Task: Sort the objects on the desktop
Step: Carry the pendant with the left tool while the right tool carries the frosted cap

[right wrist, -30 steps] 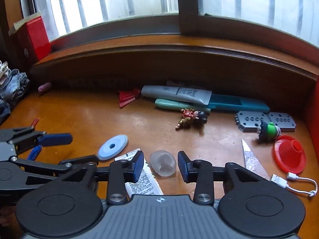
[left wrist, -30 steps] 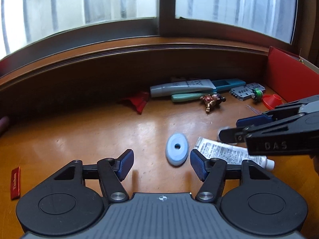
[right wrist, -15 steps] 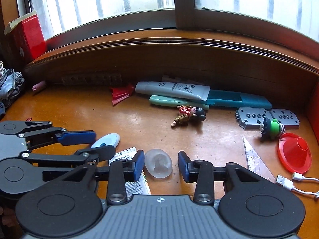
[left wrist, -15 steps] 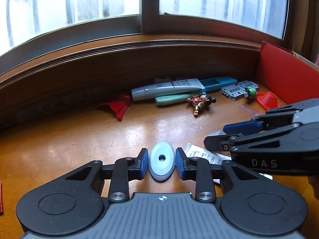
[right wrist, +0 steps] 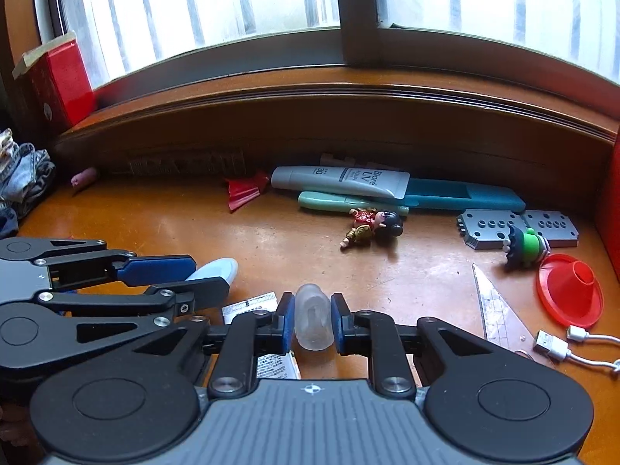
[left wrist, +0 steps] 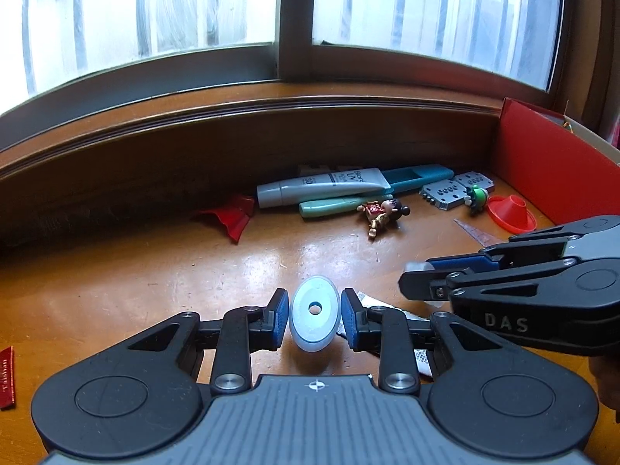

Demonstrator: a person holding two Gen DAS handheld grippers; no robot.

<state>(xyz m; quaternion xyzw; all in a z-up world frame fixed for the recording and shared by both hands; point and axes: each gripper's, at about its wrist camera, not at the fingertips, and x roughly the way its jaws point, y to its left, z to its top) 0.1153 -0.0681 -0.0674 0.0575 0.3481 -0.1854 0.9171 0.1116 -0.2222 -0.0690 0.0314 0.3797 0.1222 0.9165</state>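
Two grippers each hold one thing just above the wooden desk (left wrist: 116, 283). The left gripper (left wrist: 314, 316) is clamped on a pale blue disc (left wrist: 314, 312) standing on edge. The right gripper (right wrist: 312, 319) has just been closing its jaws and now squeezes a frosted translucent cap (right wrist: 313, 321), beside a printed white tube (right wrist: 271, 362).

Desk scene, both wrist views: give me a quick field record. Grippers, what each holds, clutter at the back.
left gripper: jaws shut on the blue disc, pads on its two edges
right gripper: jaws have just been closing, now pressed on the translucent cap
under the grippers: white printed packet, lying flat on the desk
back row: sunscreen tube, teal pen, teal case, toy figure
right side: grey studded plates, green toy, red funnel, clear ruler, USB cable
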